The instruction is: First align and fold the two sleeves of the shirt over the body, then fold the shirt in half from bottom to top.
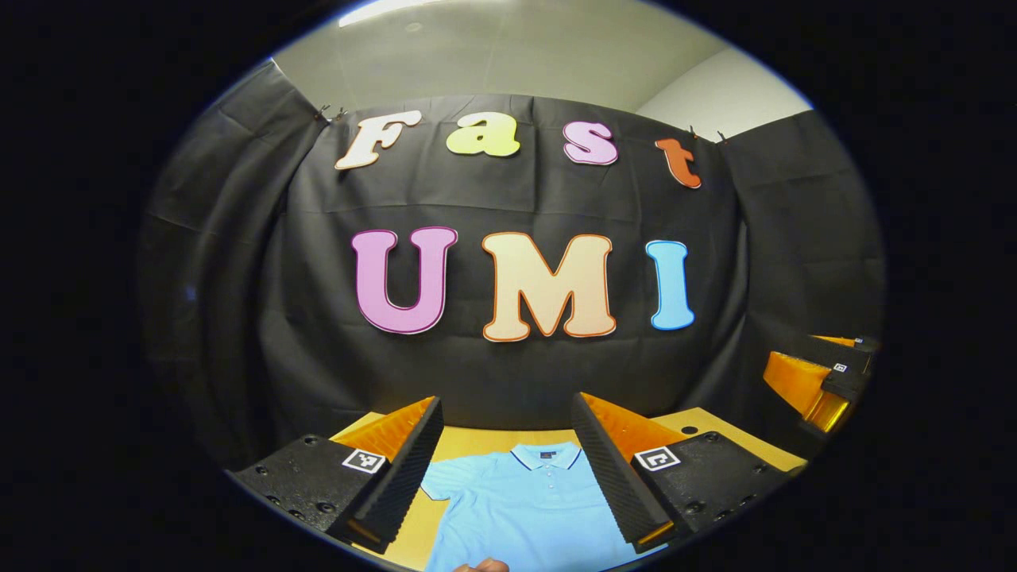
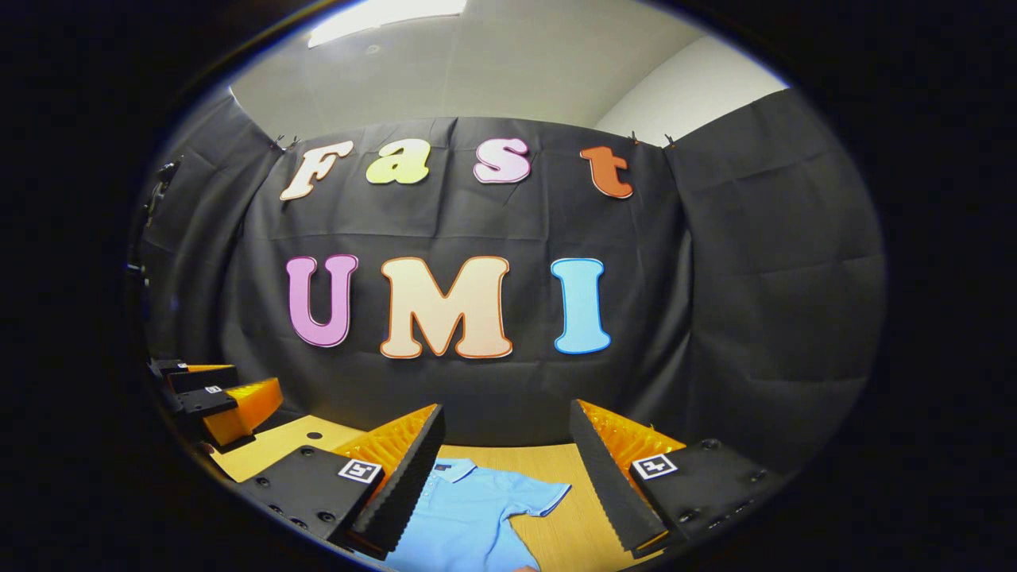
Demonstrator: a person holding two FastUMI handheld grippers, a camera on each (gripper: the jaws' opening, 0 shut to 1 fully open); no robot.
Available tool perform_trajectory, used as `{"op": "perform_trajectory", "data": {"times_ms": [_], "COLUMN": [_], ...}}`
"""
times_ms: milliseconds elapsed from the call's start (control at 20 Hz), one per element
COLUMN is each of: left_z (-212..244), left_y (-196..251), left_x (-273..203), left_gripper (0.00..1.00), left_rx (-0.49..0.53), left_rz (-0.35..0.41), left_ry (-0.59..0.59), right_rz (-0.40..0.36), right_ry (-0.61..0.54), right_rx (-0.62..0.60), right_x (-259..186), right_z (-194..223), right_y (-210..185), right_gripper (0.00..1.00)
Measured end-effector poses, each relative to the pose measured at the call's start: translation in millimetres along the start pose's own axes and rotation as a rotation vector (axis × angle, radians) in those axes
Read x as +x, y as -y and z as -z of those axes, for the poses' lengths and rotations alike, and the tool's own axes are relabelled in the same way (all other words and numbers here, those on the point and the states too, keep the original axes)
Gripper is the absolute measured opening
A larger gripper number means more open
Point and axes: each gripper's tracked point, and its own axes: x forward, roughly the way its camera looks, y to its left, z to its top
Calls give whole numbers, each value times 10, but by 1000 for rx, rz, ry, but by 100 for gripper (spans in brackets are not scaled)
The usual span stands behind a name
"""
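Below, a light blue polo shirt (image 1: 524, 508) lies flat on the wooden counter (image 1: 469, 439), sleeves spread; left hand-held gripper (image 1: 508, 477) and right hand-held gripper (image 2: 504, 485) both hover above it, fingers apart, holding nothing, black cloth wall (image 1: 516, 373) behind

No word or number can be read here. The left gripper (image 1: 507, 399) and the right gripper (image 2: 505, 407) carry square black-and-white coded markers (image 1: 364, 461), patterns without letters. The dark tag (image 1: 547, 455) at the collar of the shirt (image 1: 524, 504) is too small to read.
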Motion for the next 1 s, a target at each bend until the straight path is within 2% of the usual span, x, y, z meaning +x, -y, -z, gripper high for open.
{"op": "perform_trajectory", "data": {"times_ms": [400,750,1000], "left_z": [22,-39,45], "left_y": [-61,-106,-269], "left_x": [46,187,309], "left_gripper": [99,97,97], "left_rx": [-2,36,41], "left_rz": [4,30,11], "left_ry": [0,35,18], "right_rz": [-10,41,70], "right_ry": [-32,-93,-217], "right_rx": [-11,-5,-11], "right_x": [139,677,1165], "right_z": [138,410,922], "right_y": [-37,190,330], "right_gripper": [98,98,98]}}
